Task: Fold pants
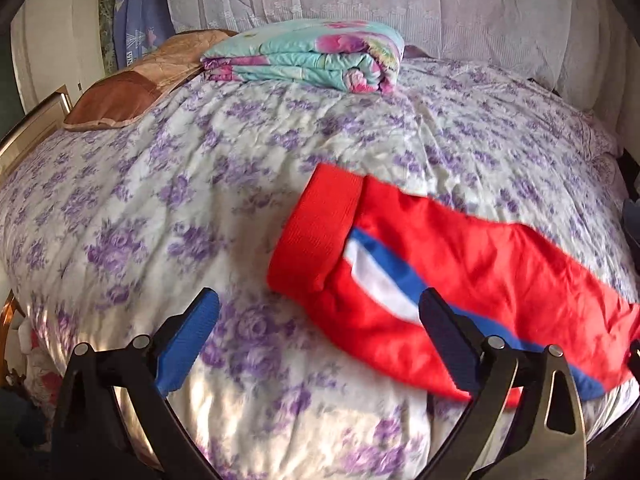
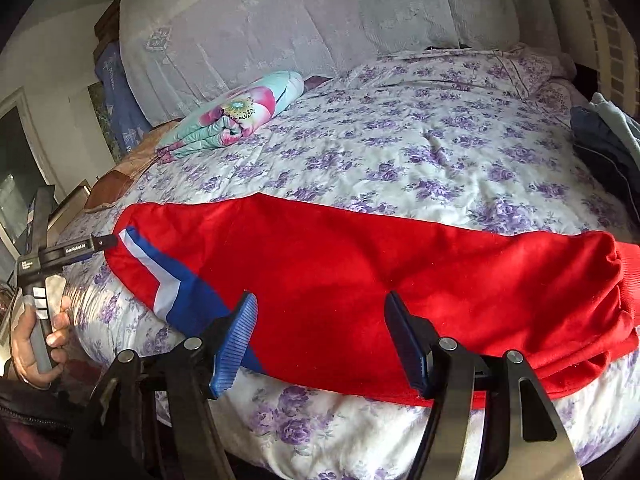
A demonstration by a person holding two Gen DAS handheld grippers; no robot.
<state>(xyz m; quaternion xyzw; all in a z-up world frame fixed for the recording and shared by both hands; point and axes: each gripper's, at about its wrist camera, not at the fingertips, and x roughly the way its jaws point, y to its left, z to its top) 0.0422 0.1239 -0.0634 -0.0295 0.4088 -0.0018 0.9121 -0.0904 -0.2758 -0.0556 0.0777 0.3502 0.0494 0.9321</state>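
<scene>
A: Where do the pants (image 2: 340, 280) lie?

B: Flat along the near edge of the bed (image 2: 400, 152), a long band running from 9 to 3 o'clock in the right wrist view. Blue-and-white stripe at the 9 o'clock end, bunched waist at 3. In the left wrist view the cuff (image 1: 316, 232) sits at centre and the leg runs off toward 4 o'clock.

A: Edges, free room?

B: The bed's near edge drops off just under the pants at 6 o'clock. From 10 through 2 o'clock, beyond the pants, lies flowered sheet (image 1: 160, 200), wrinkled. At the far side, about 11 o'clock, a folded quilt (image 1: 304, 56) sits beside a brown pillow (image 1: 132, 88). Dark clothes (image 2: 608, 148) are piled at the 2 o'clock bed edge in the right view. A lace curtain (image 2: 280, 20) hangs behind the bed.

A: Left gripper (image 1: 320, 336)?

B: Jaws spread wide, nothing between them. The left finger is over bare sheet; the right finger overlaps the stripe in the frame, contact cannot be told. Seen from the right wrist at 9 o'clock, a hand (image 2: 36, 344) holds its handle and its tip is right at the striped end of the pants.

A: Right gripper (image 2: 320, 340)?

B: Also gaping, holding nothing. Both fingers sit over the near hem of the pants at 6 o'clock, red cloth showing in the gap. Whether the pads (image 2: 236, 344) touch the cloth cannot be told.
</scene>
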